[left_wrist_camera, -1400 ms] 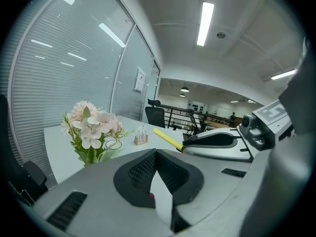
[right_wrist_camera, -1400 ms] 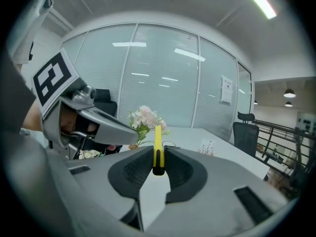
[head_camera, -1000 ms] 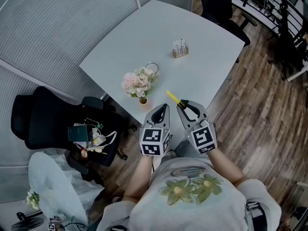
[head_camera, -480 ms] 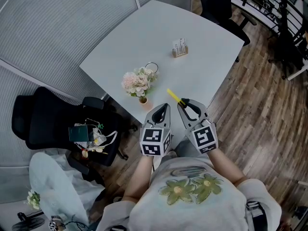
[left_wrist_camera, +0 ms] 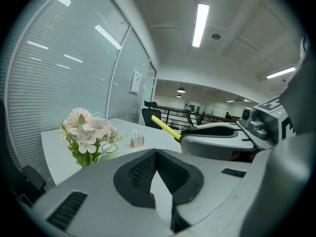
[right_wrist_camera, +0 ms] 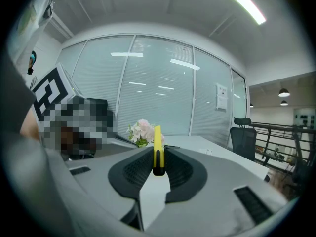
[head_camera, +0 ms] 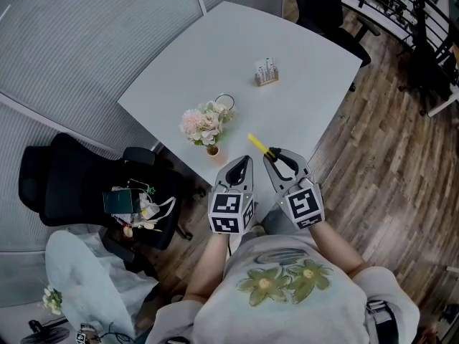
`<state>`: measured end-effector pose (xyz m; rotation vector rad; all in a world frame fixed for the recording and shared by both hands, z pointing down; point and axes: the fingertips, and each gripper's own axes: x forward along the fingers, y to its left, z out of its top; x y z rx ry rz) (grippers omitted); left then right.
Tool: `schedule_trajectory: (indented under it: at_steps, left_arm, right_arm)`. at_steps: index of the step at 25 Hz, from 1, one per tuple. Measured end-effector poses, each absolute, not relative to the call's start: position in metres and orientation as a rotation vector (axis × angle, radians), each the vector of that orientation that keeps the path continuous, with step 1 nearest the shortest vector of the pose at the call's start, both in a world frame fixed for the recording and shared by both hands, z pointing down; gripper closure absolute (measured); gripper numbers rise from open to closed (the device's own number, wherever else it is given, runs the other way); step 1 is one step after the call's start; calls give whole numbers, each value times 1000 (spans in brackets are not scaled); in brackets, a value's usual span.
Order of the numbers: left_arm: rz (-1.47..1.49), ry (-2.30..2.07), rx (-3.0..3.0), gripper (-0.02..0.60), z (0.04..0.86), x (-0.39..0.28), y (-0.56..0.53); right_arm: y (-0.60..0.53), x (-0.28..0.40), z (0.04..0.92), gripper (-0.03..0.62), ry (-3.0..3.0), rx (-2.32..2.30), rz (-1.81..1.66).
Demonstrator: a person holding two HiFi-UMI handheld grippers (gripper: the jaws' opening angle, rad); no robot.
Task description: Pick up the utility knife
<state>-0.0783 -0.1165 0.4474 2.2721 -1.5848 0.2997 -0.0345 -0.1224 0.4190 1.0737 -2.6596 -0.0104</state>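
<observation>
Right gripper (head_camera: 275,153) pinches the utility knife (head_camera: 257,144): both jaws press on its black rear end, seen dead centre in the right gripper view (right_wrist_camera: 158,167). The yellow body (right_wrist_camera: 157,141) sticks out past the tips. Knife is off the table (head_camera: 215,56), in the air over its near-right edge, close to the near corner. It points inward toward the middle of the top.

Left gripper (head_camera: 244,165) has its jaws pressed together at the tips, with nothing between them, confirmed in the left gripper view (left_wrist_camera: 157,154). It sits just beside the right gripper, over the same near corner, and the two are not touching.

On the table, the flower bunch (head_camera: 206,124) stands by the near-left edge, near the left gripper's tip and apart from it. A thin dark ring (head_camera: 226,102) lies just behind the flowers. A small wooden holder (head_camera: 267,73) sits toward the middle, nearer the far-right edge.

Wide bare top runs from the knife tip to the holder and across the whole far corner. Bare wood floor (head_camera: 401,156) lies beyond the near-right edge. One black chair (head_camera: 72,185) loaded with clutter crowds the near-left edge. Another black chair (head_camera: 323,9) stands at the far-right edge. A glass partition with blinds (head_camera: 79,34) runs along the far-left side.
</observation>
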Motion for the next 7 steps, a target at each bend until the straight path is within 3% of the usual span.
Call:
schedule_trajectory:
  at_steps: [7]
  left_arm:
    - [299,-1578,2274,580,448,-78,-115]
  right_arm:
    - [-122,-35,419,525,-2656,1074,-9]
